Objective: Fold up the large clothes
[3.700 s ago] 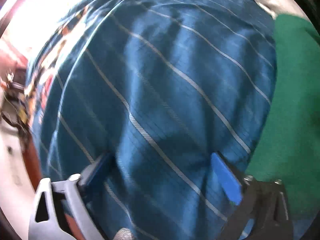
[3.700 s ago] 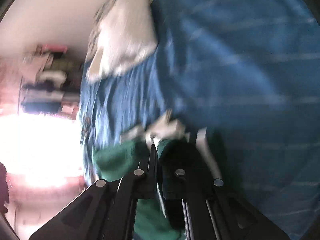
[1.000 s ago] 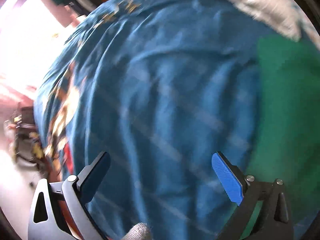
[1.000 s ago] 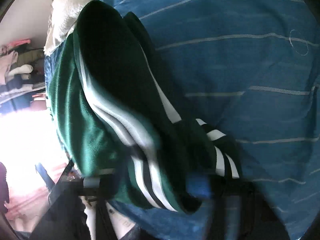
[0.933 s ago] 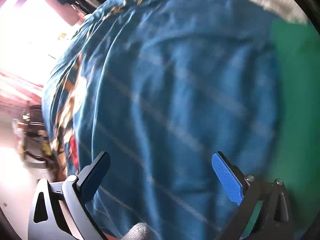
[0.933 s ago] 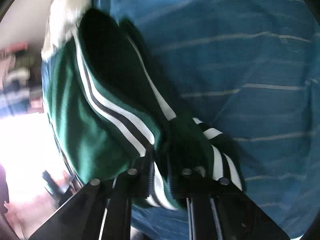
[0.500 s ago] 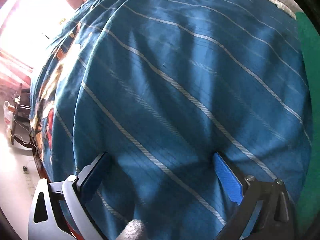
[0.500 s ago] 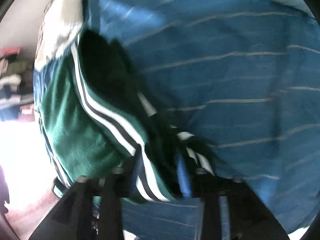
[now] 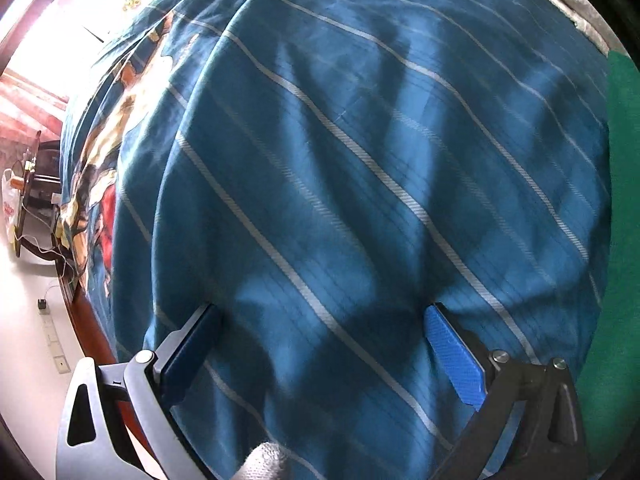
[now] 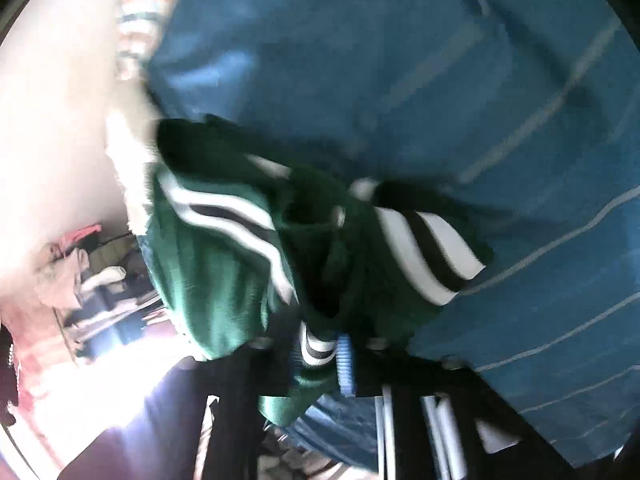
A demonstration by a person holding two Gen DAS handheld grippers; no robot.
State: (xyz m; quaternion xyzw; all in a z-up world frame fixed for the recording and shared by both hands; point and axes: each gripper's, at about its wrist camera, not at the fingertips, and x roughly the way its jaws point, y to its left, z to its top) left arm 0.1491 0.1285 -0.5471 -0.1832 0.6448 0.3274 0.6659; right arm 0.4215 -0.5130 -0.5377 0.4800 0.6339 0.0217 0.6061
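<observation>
Pinching a fold of the green garment [image 10: 224,272], the right gripper [image 10: 320,354] has just been closing, its jaws pressed on the striped cloth between them; the garment lies bunched on the blue striped bedspread [image 10: 460,80], its white-and-black cuff to the right; the left gripper [image 9: 320,344] hangs spread wide over the bedspread [image 9: 340,160], nothing between its pads, green cloth [image 9: 624,240] at the right edge.

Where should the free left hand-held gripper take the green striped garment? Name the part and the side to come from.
Probably the plain green edge lying flat on the blue bedspread, at the right of the left wrist view. Come down from above with the open left hand-held gripper and pinch the border. The right hand-held gripper, jaws just closed, already pinches the striped part.
</observation>
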